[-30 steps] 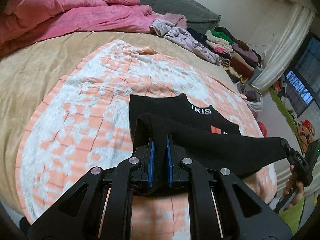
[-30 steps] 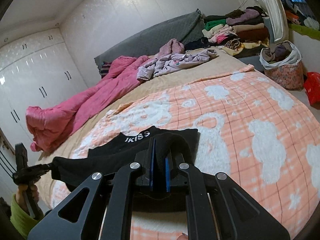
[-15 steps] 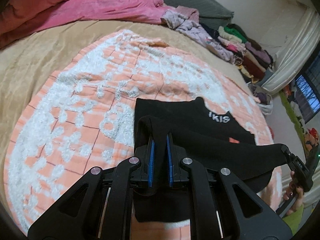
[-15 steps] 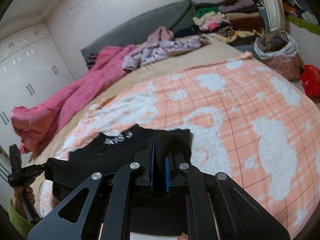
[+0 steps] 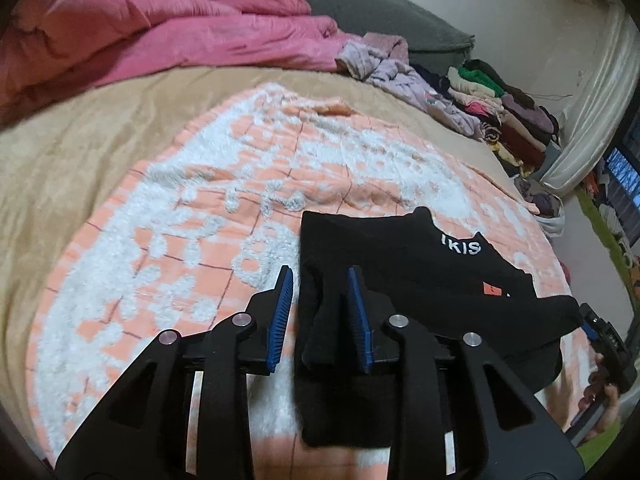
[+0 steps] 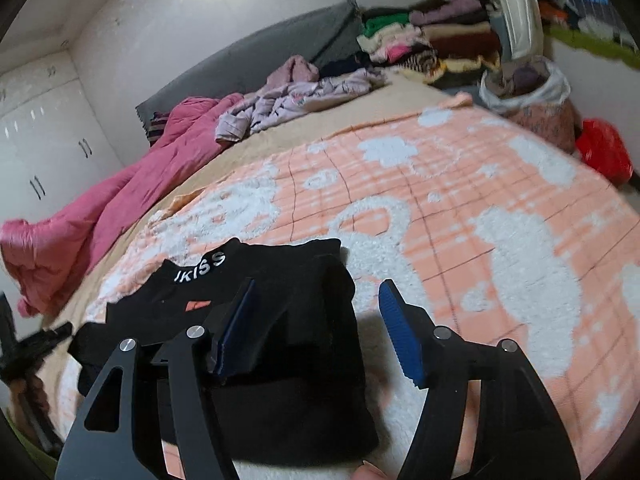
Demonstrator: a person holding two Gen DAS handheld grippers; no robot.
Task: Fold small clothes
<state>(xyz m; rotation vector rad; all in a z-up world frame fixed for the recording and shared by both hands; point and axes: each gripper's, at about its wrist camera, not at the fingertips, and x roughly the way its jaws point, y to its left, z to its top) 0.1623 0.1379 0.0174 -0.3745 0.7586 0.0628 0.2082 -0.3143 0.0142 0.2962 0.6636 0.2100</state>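
Left gripper: the left gripper [image 5: 320,316] points forward and downward at the bed, its blue-padded jaws parting, with a raised fold of the black garment [image 5: 400,272] between them; the fold leans against the right-hand pad, and the left-hand pad stands clear of the cloth.
Right gripper: the right gripper [image 6: 320,332] also tilts down toward the bed, its jaws opening and already wide apart; the black cloth lies between them, close against the left-hand pad, while the right-hand pad stands free over the blanket.
Hands: in the left wrist view a hand [image 5: 604,396] shows at the right edge behind the other gripper; in the right wrist view a fingertip [image 6: 370,474] shows at the bottom edge.
Garment place: it lies on the orange-and-white blanket [image 5: 180,240], near its front edge, directly under both grippers.
Garment axis: its long axis runs from one gripper to the other, across the bed; the near edge is folded over onto the body, and the neckline with white lettering [image 6: 200,266] points away, toward the far side of the bed.
Surroundings: a pink duvet [image 5: 160,44] lies bunched at the far side of the bed, a lilac garment [image 6: 296,98] beside it, and a pile of folded clothes [image 6: 432,44] beyond.
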